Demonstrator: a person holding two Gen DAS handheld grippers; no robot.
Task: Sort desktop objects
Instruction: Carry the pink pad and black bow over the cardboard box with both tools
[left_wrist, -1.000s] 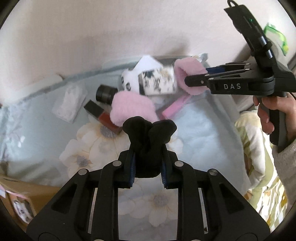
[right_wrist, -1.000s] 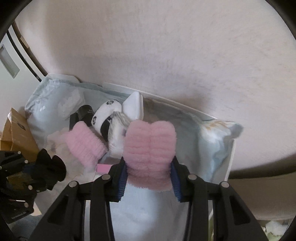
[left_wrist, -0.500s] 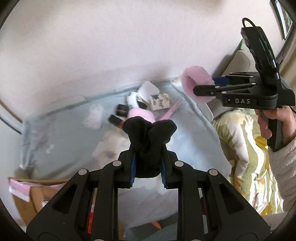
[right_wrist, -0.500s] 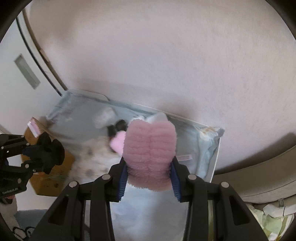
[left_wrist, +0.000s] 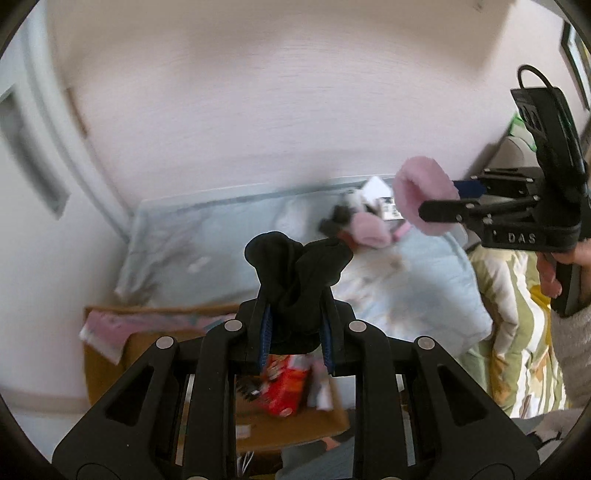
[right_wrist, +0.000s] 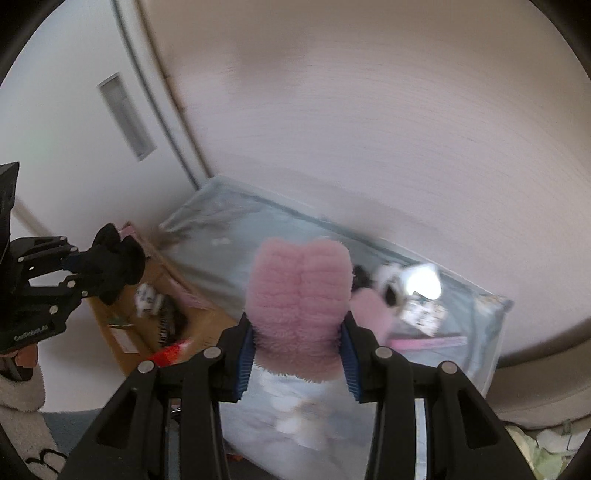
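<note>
The left gripper is clamped on a bunched black fabric scrunchie, whose long axis stands up out of the jaws toward twelve o'clock, above an open brown cardboard box. At two o'clock from it, the right gripper pinches a fluffy pink scrunchie, likewise standing on end. Both hang over the pale blue floral cloth, where a second pink fluffy piece lies among blurred small items.
</note>
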